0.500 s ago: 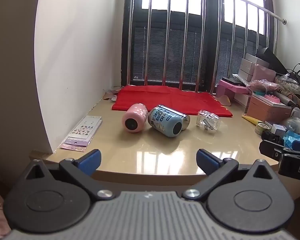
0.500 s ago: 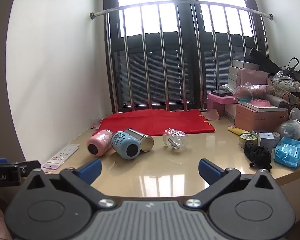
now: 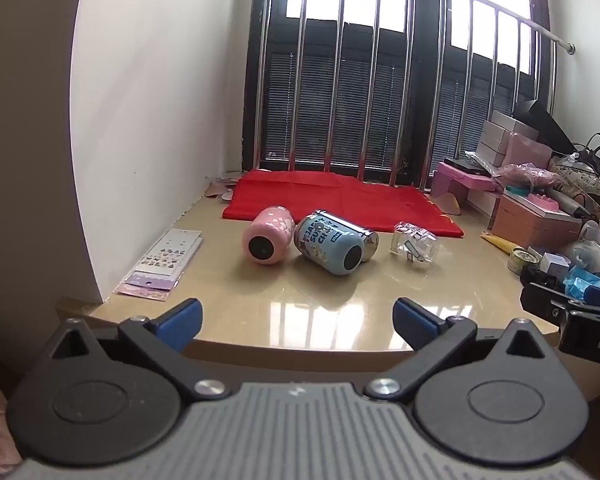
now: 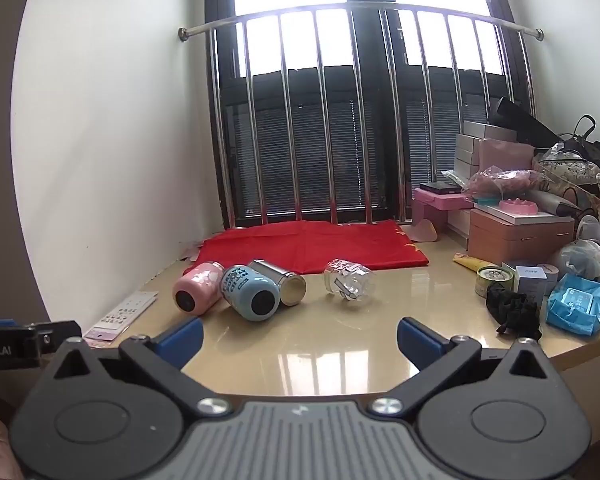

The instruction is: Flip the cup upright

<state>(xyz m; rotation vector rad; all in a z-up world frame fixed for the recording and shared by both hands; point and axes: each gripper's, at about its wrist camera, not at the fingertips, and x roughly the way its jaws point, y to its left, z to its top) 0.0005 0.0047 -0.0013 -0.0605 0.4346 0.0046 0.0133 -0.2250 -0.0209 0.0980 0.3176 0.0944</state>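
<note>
While both tools (image 3: 296,320) (image 4: 300,340) gape wide and empty, the steel cup (image 4: 278,280) lies half hidden behind the blue cup (image 4: 250,294).

The left claw (image 3: 296,322) hangs at the counter's (image 3: 300,304) near edge, its blue fingertips (image 3: 180,320) spread wide with nothing between them. Mid-counter, a pink cup (image 3: 268,235) and a blue cup (image 3: 327,242) lie on their sides, touching. A steel cup (image 3: 369,242) lies against the blue one's far side. A clear glass cup (image 3: 415,243) lies apart toward the right edge. A red cloth (image 3: 340,200) covers the far edge; sticker sheets (image 3: 164,258) lie along the left edge.
</note>
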